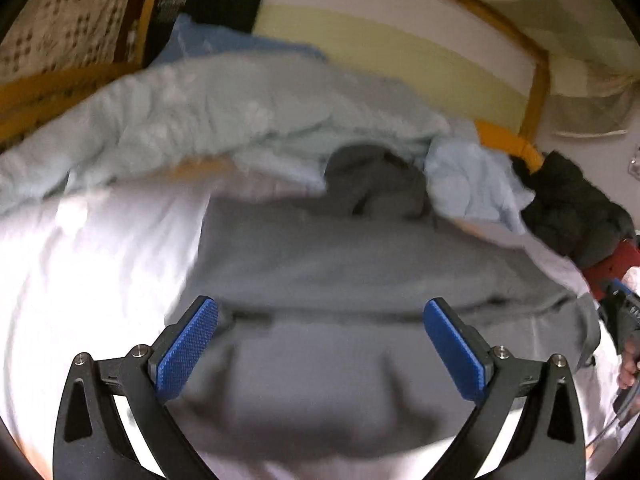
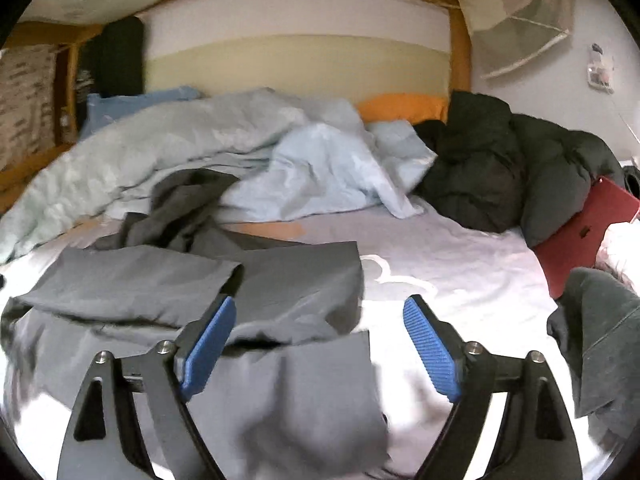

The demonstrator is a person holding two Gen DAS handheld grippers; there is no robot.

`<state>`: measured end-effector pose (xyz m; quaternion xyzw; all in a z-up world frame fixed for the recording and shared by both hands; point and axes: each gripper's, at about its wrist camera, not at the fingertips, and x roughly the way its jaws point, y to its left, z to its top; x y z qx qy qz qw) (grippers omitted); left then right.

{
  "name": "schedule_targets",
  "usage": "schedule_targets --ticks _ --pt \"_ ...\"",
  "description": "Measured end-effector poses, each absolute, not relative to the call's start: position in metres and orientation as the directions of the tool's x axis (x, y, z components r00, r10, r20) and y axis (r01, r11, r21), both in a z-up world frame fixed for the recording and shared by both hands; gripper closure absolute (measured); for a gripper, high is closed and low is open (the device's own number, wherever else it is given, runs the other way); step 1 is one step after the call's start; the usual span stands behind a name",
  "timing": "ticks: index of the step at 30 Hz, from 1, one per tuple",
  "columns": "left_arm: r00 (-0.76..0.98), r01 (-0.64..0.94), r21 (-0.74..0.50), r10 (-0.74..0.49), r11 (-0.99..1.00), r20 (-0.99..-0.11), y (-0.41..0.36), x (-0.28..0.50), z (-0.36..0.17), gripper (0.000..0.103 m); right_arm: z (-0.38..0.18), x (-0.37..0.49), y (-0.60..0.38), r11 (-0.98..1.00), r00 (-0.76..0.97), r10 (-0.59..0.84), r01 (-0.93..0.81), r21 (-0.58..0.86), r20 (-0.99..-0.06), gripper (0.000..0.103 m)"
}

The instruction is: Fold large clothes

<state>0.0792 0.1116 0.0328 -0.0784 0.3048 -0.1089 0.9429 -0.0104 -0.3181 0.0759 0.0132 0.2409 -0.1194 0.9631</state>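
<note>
two grippers hang over a bed, both with their blue pads spread and nothing pinched between them. the left gripper (image 1: 321,316) points down at a grey garment (image 1: 340,280) lying flat on the white sheet (image 1: 80,280); the cloth fills the gap between its pads but neither pad presses it, and the picture is blurred. in the right wrist view the right gripper (image 2: 318,318) stands above the near right part of the same grey garment (image 2: 200,292), which lies partly folded in layers on the pale sheet (image 2: 460,280), its far end crumpled toward the bedding. the left pad sits over the cloth, the right pad over bare sheet.

behind the garment a pale blue-green duvet (image 2: 160,140) lies bunched across the bed, with a light blue pillow (image 2: 332,160) beside it and an orange pillow (image 2: 400,106) against the wooden bed frame (image 2: 460,40). a dark puffy jacket (image 2: 500,160) is heaped at the right, touching a red laptop (image 2: 580,232). another dark green garment (image 2: 600,340) lies at the right edge, apart from the grey one.
</note>
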Motion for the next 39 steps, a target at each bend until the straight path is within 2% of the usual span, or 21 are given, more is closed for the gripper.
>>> schedule_targets --ticks 2,4,5,9,11,14,21,24,25,26,27,30,31,32,34,37,39 --pt "0.768 0.133 -0.207 -0.232 0.969 -0.597 0.106 0.079 0.019 0.000 0.069 -0.021 -0.319 0.979 0.861 -0.194 0.204 -0.031 -0.470 0.056" --pt "0.720 0.111 -0.226 -0.236 0.968 -0.653 0.102 0.088 0.002 0.000 0.054 -0.026 -0.323 0.988 0.855 -0.135 0.157 0.002 -0.501 0.071" --pt "0.704 0.090 -0.223 -0.220 0.971 -0.676 0.100 0.094 -0.008 0.000 0.043 -0.025 -0.328 0.990 0.845 -0.091 0.134 0.045 -0.526 0.073" --pt "0.741 0.060 -0.088 -0.103 0.994 -0.664 0.084 0.100 -0.019 0.000 0.002 -0.004 -0.354 0.973 0.805 -0.091 0.197 0.120 -0.586 0.074" --pt "0.743 0.057 -0.057 -0.080 0.997 -0.664 0.079 0.101 -0.020 0.000 -0.019 0.012 -0.376 0.958 0.783 -0.062 0.221 0.185 -0.618 0.082" --pt "0.743 0.049 -0.037 -0.062 0.998 -0.666 0.077 0.096 -0.024 0.000 -0.027 0.017 -0.392 0.934 0.780 0.002 0.222 0.280 -0.626 0.083" --pt "0.745 0.036 -0.034 -0.050 0.999 -0.665 0.078 0.094 -0.027 0.000 -0.025 0.014 -0.376 0.954 0.772 -0.084 0.244 0.173 -0.630 0.081" --pt "0.745 0.037 -0.034 -0.050 0.999 -0.665 0.077 0.094 -0.027 0.000 -0.023 0.011 -0.379 0.953 0.789 -0.043 0.217 0.213 -0.613 0.065" --pt "0.744 0.037 -0.035 -0.051 0.999 -0.666 0.077 0.094 -0.027 0.000 -0.023 0.010 -0.378 0.954 0.793 -0.018 0.197 0.228 -0.608 0.050" --pt "0.744 0.036 -0.034 -0.050 0.999 -0.666 0.076 0.094 -0.027 0.000 -0.023 0.010 -0.376 0.956 0.795 0.002 0.176 0.234 -0.606 0.040" --pt "0.745 0.036 -0.032 -0.048 0.999 -0.665 0.076 0.093 -0.027 0.000 -0.023 0.010 -0.372 0.963 0.795 0.002 0.163 0.216 -0.607 0.039" --pt "0.745 0.035 -0.034 -0.049 0.999 -0.666 0.077 0.093 -0.027 0.000 -0.022 0.013 -0.354 0.975 0.774 -0.115 0.208 0.079 -0.623 0.036" --pt "0.745 0.035 -0.035 -0.050 0.999 -0.666 0.076 0.093 -0.027 0.000 -0.022 0.014 -0.350 0.976 0.769 -0.136 0.212 0.049 -0.624 0.030" --pt "0.745 0.035 -0.035 -0.049 0.999 -0.666 0.076 0.093 -0.027 0.000 -0.022 0.015 -0.348 0.975 0.765 -0.148 0.217 0.035 -0.627 0.015" --pt "0.745 0.034 -0.034 -0.048 0.999 -0.665 0.075 0.093 -0.028 0.000 -0.026 0.017 -0.354 0.963 0.736 -0.183 0.268 0.032 -0.652 0.000" --pt "0.742 0.030 -0.009 -0.028 1.000 -0.669 0.073 0.094 -0.030 0.000 -0.033 0.018 -0.374 0.943 0.720 -0.112 0.294 0.155 -0.685 0.000" --pt "0.742 0.028 -0.001 -0.022 1.000 -0.670 0.073 0.093 -0.030 0.000 -0.034 0.017 -0.378 0.937 0.724 -0.097 0.297 0.181 -0.683 0.000"
